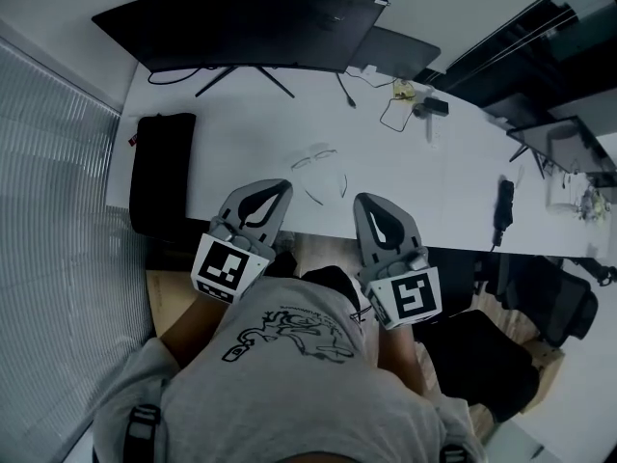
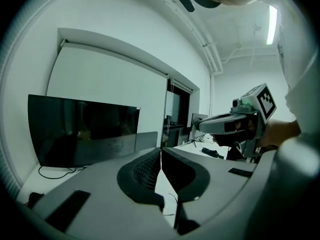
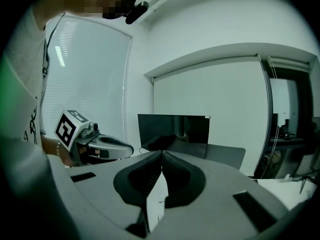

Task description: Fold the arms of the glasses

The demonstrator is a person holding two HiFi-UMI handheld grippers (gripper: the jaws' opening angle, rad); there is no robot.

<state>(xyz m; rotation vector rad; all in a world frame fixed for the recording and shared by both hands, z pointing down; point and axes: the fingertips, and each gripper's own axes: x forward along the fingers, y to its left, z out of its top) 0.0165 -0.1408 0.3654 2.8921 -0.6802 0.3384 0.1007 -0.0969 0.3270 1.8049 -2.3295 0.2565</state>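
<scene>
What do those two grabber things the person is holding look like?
The left gripper and right gripper are grey and pointed like leaves, with dark ribbed pads. Each carries a white cube printed with black square markers. The person wears a grey short-sleeved T-shirt.

Smooth matt white table (image 1: 231, 148), thin-rimmed glasses (image 1: 318, 159) with clear glossy lenses, glossy black monitor (image 1: 241, 27)

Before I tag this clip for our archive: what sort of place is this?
Probably an office: a long white desk carries a wide black curved monitor, loose dark cables and thin-rimmed glasses, with pale window blinds alongside.
</scene>
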